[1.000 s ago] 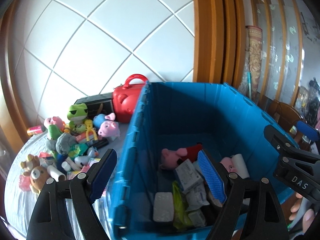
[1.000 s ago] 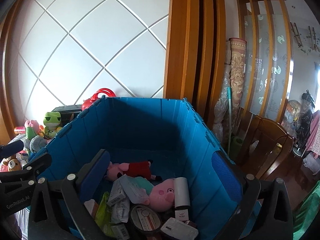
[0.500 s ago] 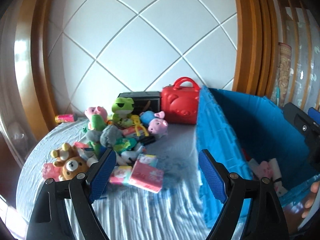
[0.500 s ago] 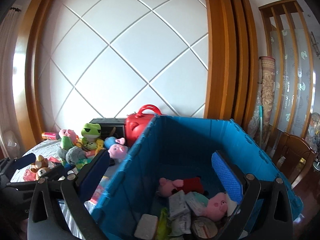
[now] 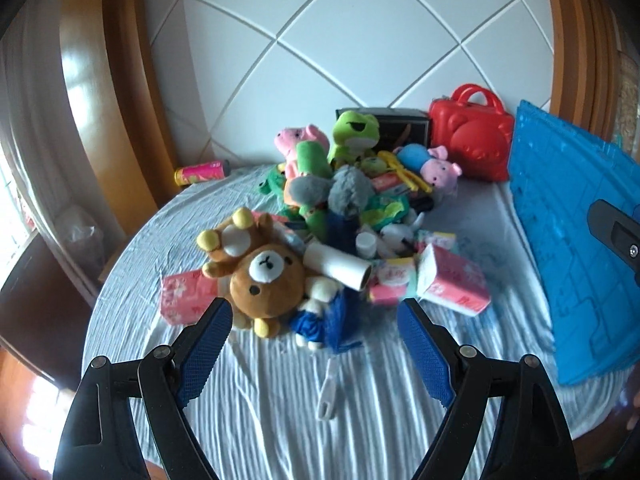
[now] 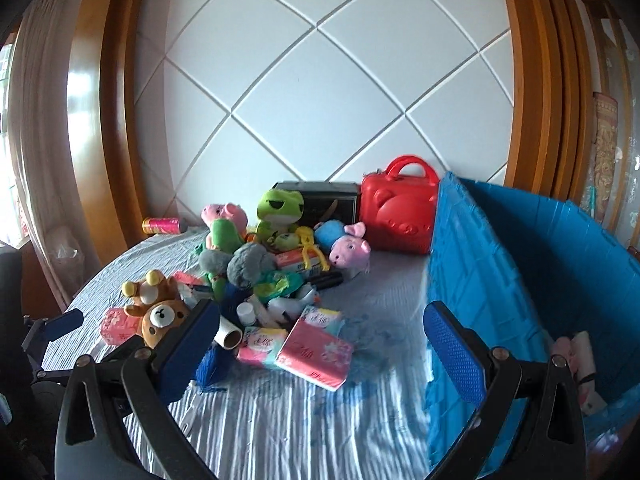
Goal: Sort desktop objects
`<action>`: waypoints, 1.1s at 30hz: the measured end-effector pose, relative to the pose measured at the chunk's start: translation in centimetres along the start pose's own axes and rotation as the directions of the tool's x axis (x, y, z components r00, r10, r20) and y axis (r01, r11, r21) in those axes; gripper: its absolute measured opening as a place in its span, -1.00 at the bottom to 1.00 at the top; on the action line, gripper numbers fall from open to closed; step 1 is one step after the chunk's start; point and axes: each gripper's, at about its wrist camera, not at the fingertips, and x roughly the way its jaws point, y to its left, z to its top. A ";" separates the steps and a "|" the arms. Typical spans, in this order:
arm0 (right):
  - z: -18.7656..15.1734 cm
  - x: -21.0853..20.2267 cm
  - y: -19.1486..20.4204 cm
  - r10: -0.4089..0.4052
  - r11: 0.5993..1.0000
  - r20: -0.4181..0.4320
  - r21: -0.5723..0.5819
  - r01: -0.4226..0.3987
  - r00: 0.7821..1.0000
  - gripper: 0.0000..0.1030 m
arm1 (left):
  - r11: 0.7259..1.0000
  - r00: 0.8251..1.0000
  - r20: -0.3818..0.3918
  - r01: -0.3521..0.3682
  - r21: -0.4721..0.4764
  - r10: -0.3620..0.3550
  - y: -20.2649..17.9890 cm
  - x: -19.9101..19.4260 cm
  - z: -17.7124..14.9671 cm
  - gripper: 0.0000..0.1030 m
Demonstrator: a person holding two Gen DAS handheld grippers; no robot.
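Observation:
A heap of toys and packets lies on the round table with its pale cloth (image 5: 360,412). Nearest me are a brown bear plush (image 5: 262,276), a cardboard tube (image 5: 338,266) and pink tissue packs (image 5: 454,286) (image 6: 316,350). Further back sit a green frog plush (image 5: 354,132) (image 6: 276,208) and a blue-bodied pig plush (image 5: 430,162) (image 6: 346,242). My left gripper (image 5: 316,334) hangs open just in front of the bear, holding nothing. My right gripper (image 6: 320,334) is open and empty near the tissue packs. The blue bin (image 6: 520,280) (image 5: 576,236) stands at the right.
A red toy case (image 5: 472,142) (image 6: 396,212) and a black box (image 6: 320,200) stand at the back by the white panelled wall. A pink can (image 5: 200,172) lies at the far left. A white handle-like piece (image 5: 328,392) lies on the cloth near me.
Both grippers have swung left, from over the blue bin to over the table. The heap of toys is now in front of them, and both stay open and empty.

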 end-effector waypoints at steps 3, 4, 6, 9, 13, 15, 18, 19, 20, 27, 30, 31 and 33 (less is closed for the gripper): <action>-2.1 2.9 1.3 0.003 1.000 -0.092 0.005 -0.003 0.996 1.00 | 1.000 0.997 -0.075 0.014 -0.001 -0.014 0.6 3.0 -1.5 0.65; -2.8 4.0 1.6 0.001 1.000 -0.127 0.001 -0.001 0.992 1.00 | 1.000 0.994 -0.104 0.019 -0.003 -0.019 0.5 4.0 -1.9 0.65; -4.0 6.0 1.9 -0.004 1.000 -0.192 -0.009 0.003 0.981 1.00 | 1.000 0.988 -0.150 0.024 -0.004 -0.025 0.2 5.9 -2.7 0.65; -4.9 8.7 1.8 0.000 1.000 -0.250 -0.017 -0.004 0.968 1.00 | 1.000 0.979 -0.202 0.021 -0.004 -0.021 -0.3 8.2 -3.4 0.65; -4.9 12.8 2.5 0.039 0.999 -0.305 -0.023 -0.049 0.952 1.00 | 0.999 0.969 -0.245 -0.045 -0.009 0.041 0.9 10.1 -2.8 0.65; -4.4 14.7 3.5 0.076 0.996 -0.319 -0.022 -0.088 0.945 1.00 | 0.995 0.963 -0.255 -0.096 -0.033 0.084 2.8 10.8 -2.7 0.65; -3.7 17.1 5.6 0.138 0.987 -0.331 -0.032 -0.157 0.934 1.00 | 0.982 0.951 -0.273 -0.172 -0.077 0.145 6.1 11.7 -3.0 0.65; -3.6 17.9 6.6 0.150 0.984 -0.336 -0.038 -0.173 0.930 1.00 | 0.976 0.945 -0.282 -0.199 -0.092 0.166 7.4 12.0 -3.3 0.65; -3.6 18.7 7.6 0.163 0.981 -0.344 -0.043 -0.190 0.924 1.00 | 0.968 0.938 -0.295 -0.225 -0.112 0.184 8.8 12.4 -3.6 0.65; -3.4 21.3 15.8 0.250 0.946 -0.388 -0.098 -0.309 0.887 1.00 | 0.935 0.912 -0.330 -0.311 -0.168 0.244 17.1 14.4 -4.2 0.65; -3.6 22.1 19.1 0.240 0.946 -0.400 -0.108 -0.305 0.885 1.00 | 0.944 0.918 -0.326 -0.288 -0.160 0.225 20.2 15.8 -3.6 0.65; -3.7 22.4 20.2 0.235 0.948 -0.404 -0.107 -0.301 0.884 1.00 | 0.950 0.921 -0.324 -0.274 -0.148 0.215 21.1 16.4 -3.4 0.65; -3.9 23.1 22.0 0.214 0.957 -0.409 -0.092 -0.273 0.887 1.00 | 0.962 0.927 -0.321 -0.246 -0.121 0.197 23.1 17.6 -2.9 0.65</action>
